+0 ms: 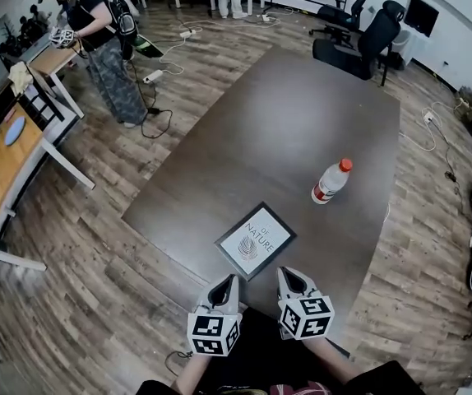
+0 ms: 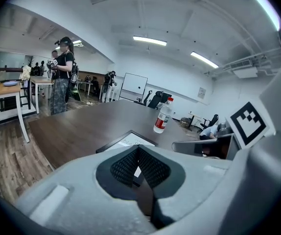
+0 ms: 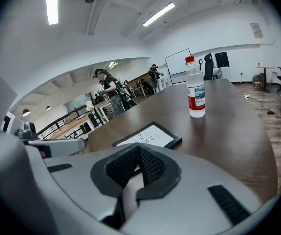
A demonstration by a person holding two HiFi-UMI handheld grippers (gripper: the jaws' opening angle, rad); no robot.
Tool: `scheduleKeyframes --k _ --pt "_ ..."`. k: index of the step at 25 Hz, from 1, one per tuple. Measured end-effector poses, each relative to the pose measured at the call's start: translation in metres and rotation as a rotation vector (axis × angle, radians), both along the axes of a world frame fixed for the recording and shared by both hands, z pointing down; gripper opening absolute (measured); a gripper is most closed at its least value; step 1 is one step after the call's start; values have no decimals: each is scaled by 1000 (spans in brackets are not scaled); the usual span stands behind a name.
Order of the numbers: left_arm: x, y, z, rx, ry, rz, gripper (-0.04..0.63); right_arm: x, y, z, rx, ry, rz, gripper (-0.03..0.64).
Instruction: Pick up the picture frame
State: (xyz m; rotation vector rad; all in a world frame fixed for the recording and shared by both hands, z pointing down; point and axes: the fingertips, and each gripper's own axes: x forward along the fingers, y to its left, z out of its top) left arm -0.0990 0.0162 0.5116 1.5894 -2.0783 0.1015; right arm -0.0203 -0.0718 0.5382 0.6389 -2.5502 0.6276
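A black picture frame point(image 1: 255, 241) with a white printed sheet lies flat near the front edge of the dark brown table point(image 1: 285, 130). It shows just beyond the jaws in the left gripper view point(image 2: 127, 141) and the right gripper view point(image 3: 149, 136). My left gripper point(image 1: 229, 281) hovers at the table's front edge, just short of the frame's near left side, shut and empty. My right gripper point(image 1: 288, 276) sits just short of the frame's near right side, also shut with nothing in it.
A clear plastic bottle point(image 1: 331, 181) with a red cap stands on the table beyond the frame, to the right. Black office chairs point(image 1: 359, 31) stand at the table's far end. A person point(image 1: 104, 48) stands by wooden desks point(image 1: 6, 163) at the left. Cables lie on the wooden floor.
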Motion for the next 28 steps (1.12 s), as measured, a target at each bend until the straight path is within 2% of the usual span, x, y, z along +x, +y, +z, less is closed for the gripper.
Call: scheduleKeyframes --k 3,6,10,13,18,23,28 --pt "1 -16 4 8 16 7 9 0 -12 3 1 17 4 6" --pt "2 -26 12 -26 27 23 9 6 -17 14 -38 50 50 6" --pt "-19 -41 19 -52 41 62 9 -5 -22 17 -43 58 113 6" --pt "-32 -55 24 -92 24 134 9 -7 -34 17 -54 60 200 6" --pt "-59 -73 29 -124 49 256 9 -15 -43 15 -57 76 322 6" --pt "-76 -89 32 -145 9 377 9 -26 -48 18 -69 91 428 6" --pt "-84 -102 42 -182 79 491 9 -35 -53 21 -55 122 539 6"
